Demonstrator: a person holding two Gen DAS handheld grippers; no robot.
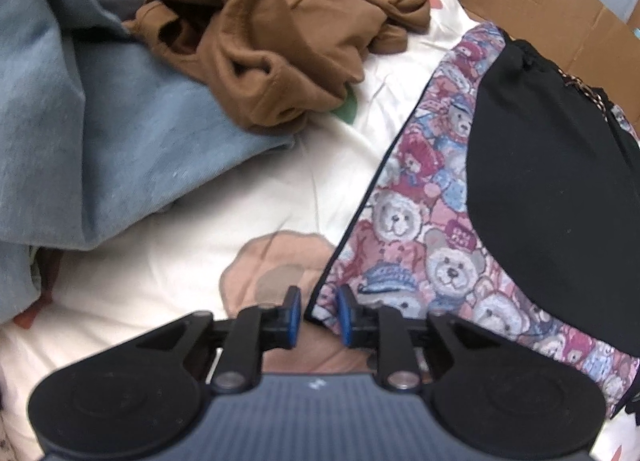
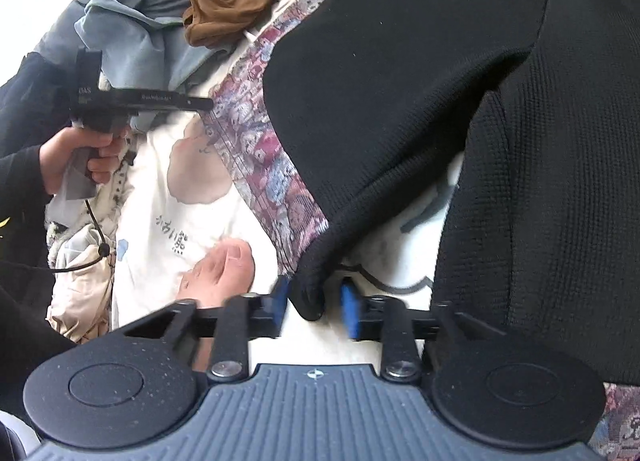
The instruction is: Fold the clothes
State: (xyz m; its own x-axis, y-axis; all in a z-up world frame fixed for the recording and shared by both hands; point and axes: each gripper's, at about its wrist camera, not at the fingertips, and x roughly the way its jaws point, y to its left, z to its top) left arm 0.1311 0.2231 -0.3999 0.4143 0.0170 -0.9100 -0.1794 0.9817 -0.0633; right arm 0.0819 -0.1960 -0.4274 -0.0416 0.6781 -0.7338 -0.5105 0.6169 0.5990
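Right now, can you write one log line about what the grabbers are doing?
left gripper: open at teddy-bear print fabric edge | right gripper: open around black knit garment corner | fold: not done

Beneath your claws lies a bed under a cream sheet (image 1: 168,289) printed with a pale brown bear shape (image 1: 276,261) and small dark lettering (image 2: 174,239). Beyond your left claw, up and to the right, a flattened cardboard box (image 1: 532,1) rests. Bright daylight (image 2: 24,1) floods in far left of your right claw.
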